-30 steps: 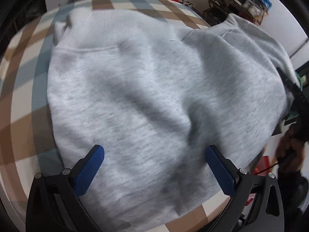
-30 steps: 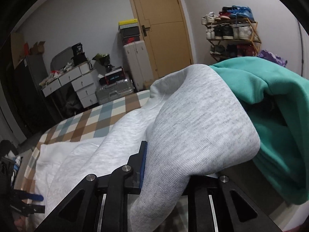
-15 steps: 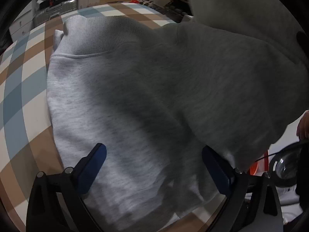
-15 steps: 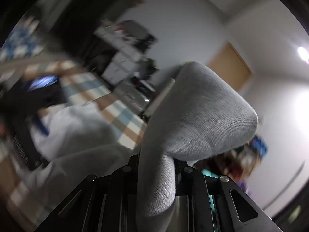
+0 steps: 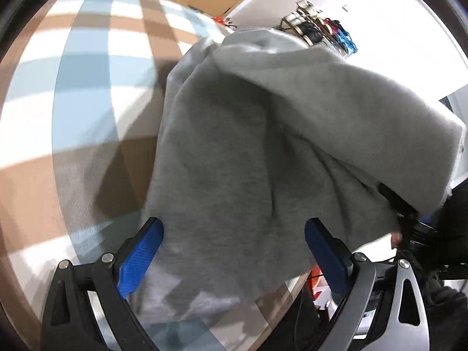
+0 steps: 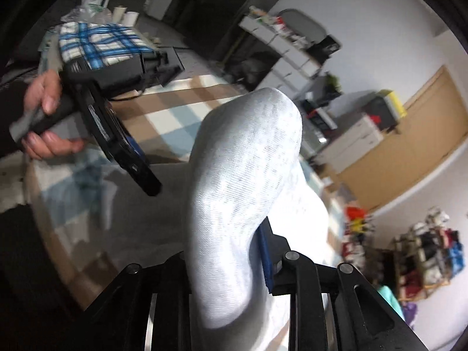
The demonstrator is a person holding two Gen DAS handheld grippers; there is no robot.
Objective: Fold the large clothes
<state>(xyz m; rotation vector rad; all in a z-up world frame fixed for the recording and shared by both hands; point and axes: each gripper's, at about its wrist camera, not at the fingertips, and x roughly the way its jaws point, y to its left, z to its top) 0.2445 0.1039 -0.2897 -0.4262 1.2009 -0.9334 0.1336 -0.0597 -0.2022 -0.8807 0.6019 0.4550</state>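
A large grey sweatshirt (image 5: 263,146) lies partly on the checked bed cover (image 5: 87,87), with one part lifted and draped over the rest. My left gripper (image 5: 234,231) is open. Its blue pads (image 5: 140,257) stand wide apart on either side of the hanging cloth without pressing it. In the right wrist view a thick fold of the sweatshirt (image 6: 248,161) bulges up between the jaws of my right gripper (image 6: 225,251). Those jaws are opening, and the blue pad (image 6: 264,251) still lies against the cloth. The left gripper (image 6: 125,152) shows there too, held by a hand (image 6: 44,99).
The bed cover (image 6: 175,111) is checked in brown, blue and white. A shoe rack (image 6: 427,251) and a wooden door (image 6: 409,152) stand beyond the bed. Suitcases (image 6: 351,143) and white drawers (image 6: 286,46) line the wall. A plaid bag (image 6: 99,44) sits behind the hand.
My right gripper has rolled over and swung its lifted fold of sweatshirt across the bed. The raised cloth now hangs over the flat part in front of the left gripper, which has shifted sideways.
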